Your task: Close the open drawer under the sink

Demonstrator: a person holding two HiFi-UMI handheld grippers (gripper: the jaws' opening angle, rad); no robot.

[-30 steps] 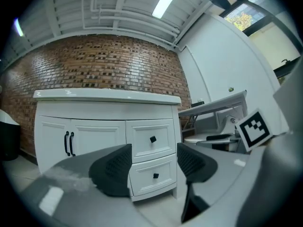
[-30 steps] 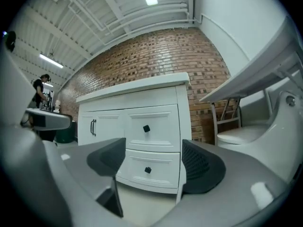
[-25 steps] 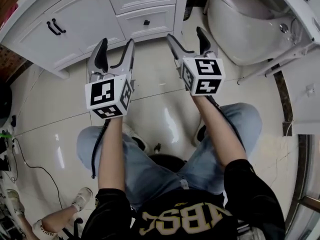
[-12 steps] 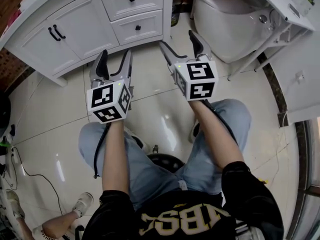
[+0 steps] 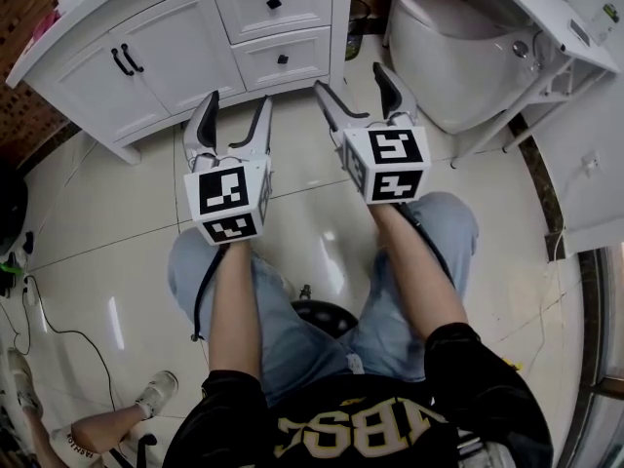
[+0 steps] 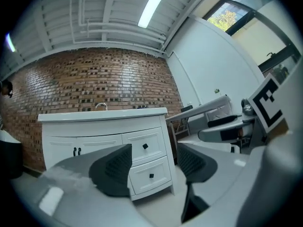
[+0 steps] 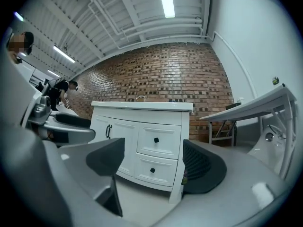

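The white vanity (image 5: 166, 42) under the sink stands at the top left of the head view. Its upper drawer (image 5: 274, 3) and lower drawer (image 5: 283, 58) each carry a black knob, and both fronts look flush with the cabinet face. The left gripper view shows the same upper drawer (image 6: 144, 146) and lower drawer (image 6: 150, 176) straight ahead. My left gripper (image 5: 234, 115) hangs open and empty over the floor, short of the cabinet. To its right my right gripper (image 5: 353, 84), also open and empty, points toward the cabinet's right corner.
A white toilet (image 5: 458, 42) sits right of the vanity, with a white folding table (image 5: 556, 18) beyond it. The person sits on a black stool (image 5: 322, 315). A black cable (image 5: 58, 330) and another person's shoe (image 5: 158, 388) lie at the lower left.
The head view has shifted, so the vanity sits further right in the picture. Both grippers stay open and apart from the cabinet; the left one shows a little further right.
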